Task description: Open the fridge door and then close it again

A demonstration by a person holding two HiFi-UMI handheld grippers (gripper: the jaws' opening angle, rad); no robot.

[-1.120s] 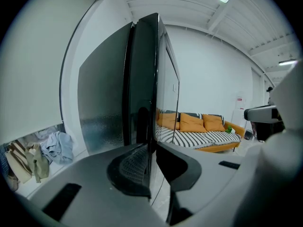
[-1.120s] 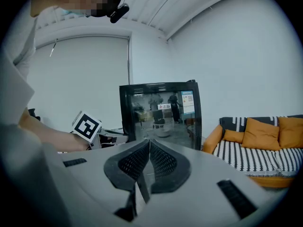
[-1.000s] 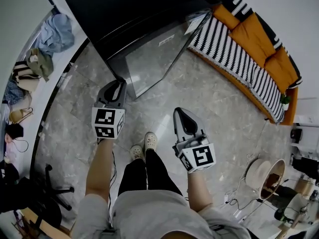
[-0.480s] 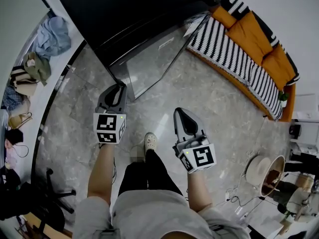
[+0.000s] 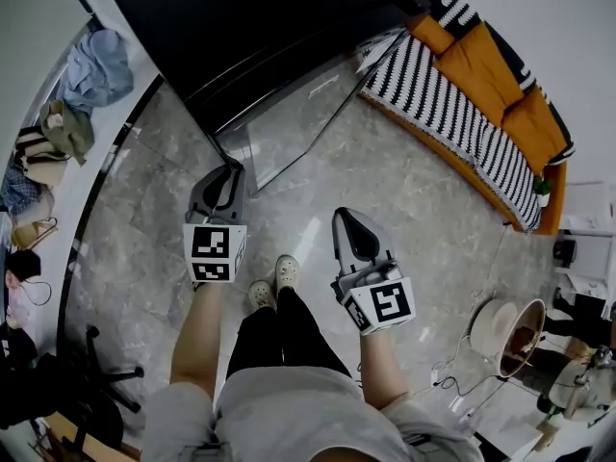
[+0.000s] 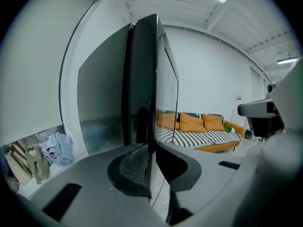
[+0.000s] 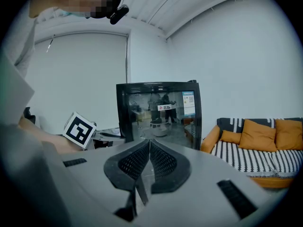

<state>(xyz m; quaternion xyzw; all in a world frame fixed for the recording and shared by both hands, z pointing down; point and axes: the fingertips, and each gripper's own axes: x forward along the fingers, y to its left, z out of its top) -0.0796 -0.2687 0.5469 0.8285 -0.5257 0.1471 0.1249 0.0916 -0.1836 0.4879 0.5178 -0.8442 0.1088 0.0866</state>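
Observation:
The black fridge [image 5: 241, 17] stands at the top of the head view, its glossy door [image 5: 298, 114] swung partway open toward me. My left gripper [image 5: 231, 169] reaches the door's free edge. In the left gripper view the door's edge [image 6: 144, 79] runs up between the jaws, and the left gripper [image 6: 152, 167] is shut on it. My right gripper [image 5: 348, 221] hangs apart at the right, over the floor. It faces the door's reflective front [image 7: 158, 112]. The right gripper [image 7: 149, 150] is shut with nothing between its pads.
An orange sofa with a striped cover [image 5: 481, 94] runs along the right of the fridge. Clothes and bags [image 5: 91, 65] pile up by the left wall, with an office chair [image 5: 96, 369] below them. A round basket and cables [image 5: 505, 330] lie at the lower right. My feet [image 5: 274, 282] stand between the grippers.
Both grippers keep their places and the left keeps its hold on the door's edge. One foot shifted and settled again. The head view has drifted slightly.

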